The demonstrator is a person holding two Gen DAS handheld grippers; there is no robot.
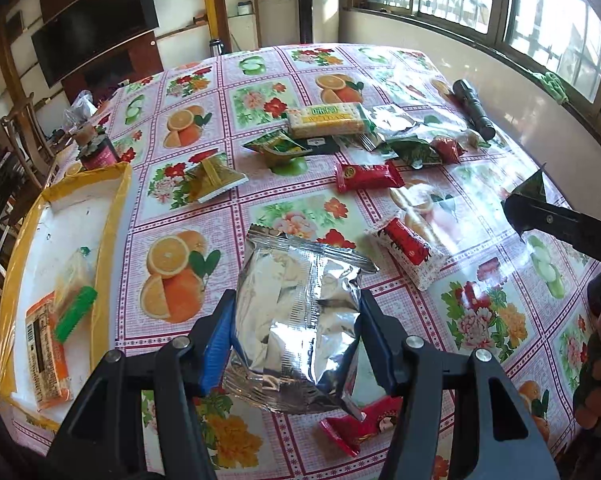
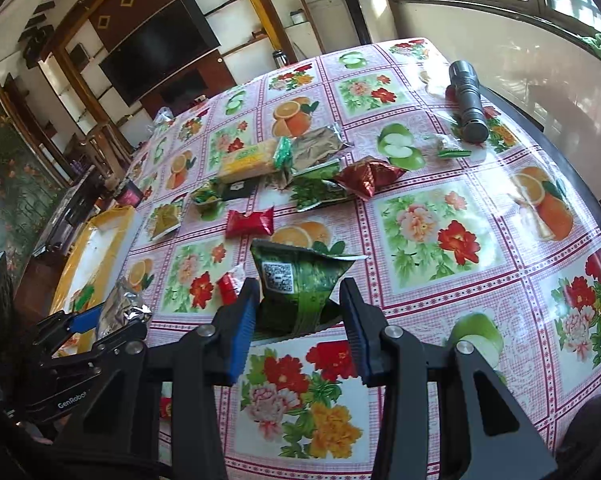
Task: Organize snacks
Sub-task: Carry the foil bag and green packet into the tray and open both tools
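A silver foil packet [image 1: 296,320] is pinched between the blue pads of the left gripper [image 1: 296,344], its printed face turned away and unreadable. A green snack packet [image 2: 300,288], bearing a QR code, is clamped by the right gripper [image 2: 300,332], its lower end hidden behind the pads. Other snacks are scattered on the fruit-and-flower tablecloth [image 2: 432,236]; "GenRobot" is read on the left gripper. A yellow-rimmed tray [image 1: 116,200] is cut off at the left edge.

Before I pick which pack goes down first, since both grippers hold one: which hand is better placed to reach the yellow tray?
Left. The yellow tray lies at the table's left edge, right beside the left gripper clamping the silver pack. The right gripper, holding the green pack, would probably have to cross over it.
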